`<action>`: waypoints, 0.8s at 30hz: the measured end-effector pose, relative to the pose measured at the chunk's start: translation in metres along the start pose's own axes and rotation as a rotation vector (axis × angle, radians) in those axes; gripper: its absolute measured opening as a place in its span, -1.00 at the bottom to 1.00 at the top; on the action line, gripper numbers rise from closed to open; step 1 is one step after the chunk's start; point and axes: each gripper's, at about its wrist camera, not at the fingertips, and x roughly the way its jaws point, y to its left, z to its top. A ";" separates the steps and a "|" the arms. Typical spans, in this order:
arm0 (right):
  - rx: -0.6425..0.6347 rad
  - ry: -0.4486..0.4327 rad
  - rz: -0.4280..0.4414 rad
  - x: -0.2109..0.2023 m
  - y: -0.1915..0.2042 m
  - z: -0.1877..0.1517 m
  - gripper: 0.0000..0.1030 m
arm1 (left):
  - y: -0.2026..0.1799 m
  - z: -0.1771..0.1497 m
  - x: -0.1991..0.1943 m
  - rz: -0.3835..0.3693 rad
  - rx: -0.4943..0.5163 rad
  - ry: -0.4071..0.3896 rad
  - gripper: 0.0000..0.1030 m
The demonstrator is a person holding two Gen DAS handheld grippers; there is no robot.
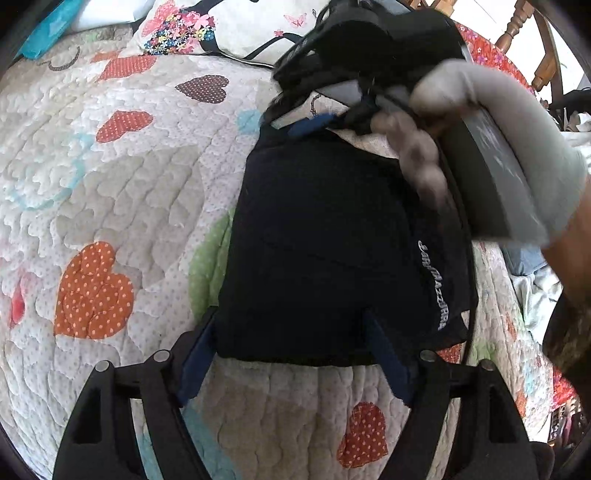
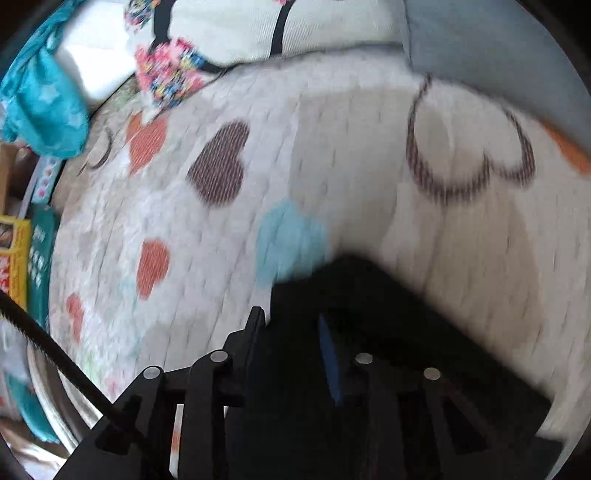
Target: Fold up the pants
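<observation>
Here, left gripper [image 1: 291, 354] spread wide, jaws straddling the near edge of the pants [image 1: 328, 251] without pinching any cloth. Right gripper [image 2: 291, 332] also parted, blue pad visible on one finger, dark fabric lying between and under the fingers; hard to say through the blur whether any cloth is caught, but no sign of a clamp.

Outward from there: pants already reduced to a compact dark rectangle, white lettering running along the right edge, lying flat on the heart-patterned quilt [image 1: 110, 184] near the middle of the bed. In the left wrist view, right hand [image 1: 498, 147], in a pale glove, wrapped round its tool over the far right corner of the bundle. Beyond the bundle, a floral pillow [image 1: 207, 29] at the head of the bed, a teal cloth [image 2: 44, 103] off to the far left, and a wooden chair [image 1: 532, 48] past the right side.

Probably the closing stage: folds made, bundle being tidied or let go. Next move likely calls for either a light press to flatten the top layer or a clean lift away, keeping both sets of fingers apart so that no edge drags and reopens the fold. Main risk: snagging the loose corner nearest the lettering.
</observation>
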 end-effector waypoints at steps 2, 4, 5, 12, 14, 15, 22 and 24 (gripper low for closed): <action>-0.055 -0.137 -0.192 -0.028 0.003 0.008 -0.26 | -0.002 0.000 0.000 0.005 0.009 -0.007 0.55; -0.002 -0.174 -0.139 -0.054 -0.010 0.005 -0.11 | 0.000 0.002 0.000 -0.008 0.003 -0.007 0.55; 0.032 -0.183 -0.095 -0.066 -0.018 0.001 -0.11 | 0.001 0.003 0.000 -0.015 -0.003 -0.006 0.55; 0.193 -0.176 0.204 -0.094 -0.055 -0.082 0.18 | 0.006 0.000 -0.004 -0.018 -0.018 -0.011 0.56; 0.264 -0.171 0.141 -0.081 -0.078 -0.092 -0.14 | 0.006 -0.001 -0.007 -0.026 -0.021 -0.013 0.59; 0.320 -0.191 0.131 -0.081 -0.093 -0.098 -0.78 | 0.005 -0.004 -0.009 -0.028 -0.023 -0.015 0.59; 0.301 -0.418 0.026 -0.148 -0.086 -0.182 0.21 | -0.004 -0.010 -0.031 -0.009 0.023 -0.098 0.59; 0.274 -0.422 -0.028 -0.158 -0.078 -0.214 0.21 | -0.011 -0.012 -0.036 0.027 0.053 -0.109 0.59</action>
